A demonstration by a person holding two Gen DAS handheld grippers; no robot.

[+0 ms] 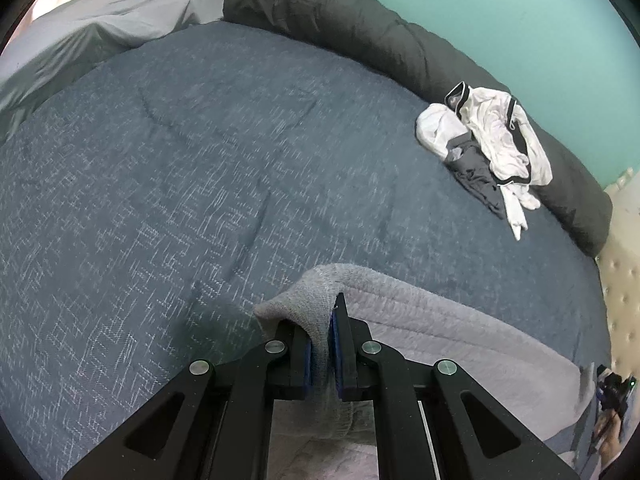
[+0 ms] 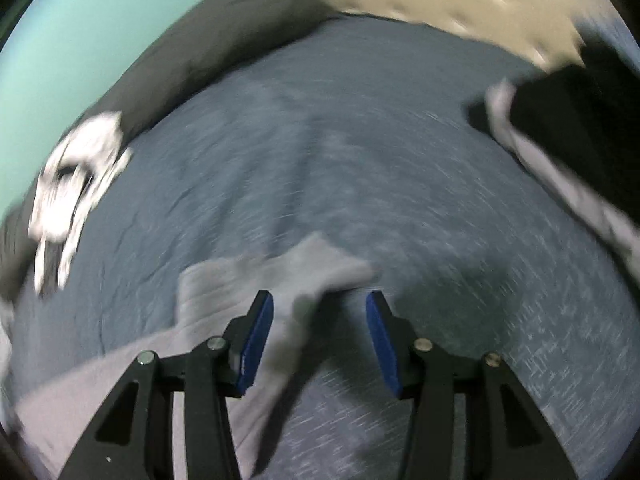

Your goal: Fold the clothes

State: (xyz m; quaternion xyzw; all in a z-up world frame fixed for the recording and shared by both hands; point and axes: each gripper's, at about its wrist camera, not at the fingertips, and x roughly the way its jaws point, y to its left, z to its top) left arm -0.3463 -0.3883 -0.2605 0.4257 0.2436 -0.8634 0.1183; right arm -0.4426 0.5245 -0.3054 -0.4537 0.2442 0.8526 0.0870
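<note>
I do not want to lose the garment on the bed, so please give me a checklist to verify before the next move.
1. Left gripper shut on the light grey knitted garment: ok.
2. Right gripper open, holding nothing: ok.
3. A corner of the garment lies between the right gripper's blue pads: ok, though the picture is blurred.
4. Dark blue flecked bedspread bare in front of the garment: ok.
5. Pile of white and dark clothes apart from the garment: ok.
6. Garment flat, without wrinkles: cannot tell.
</note>
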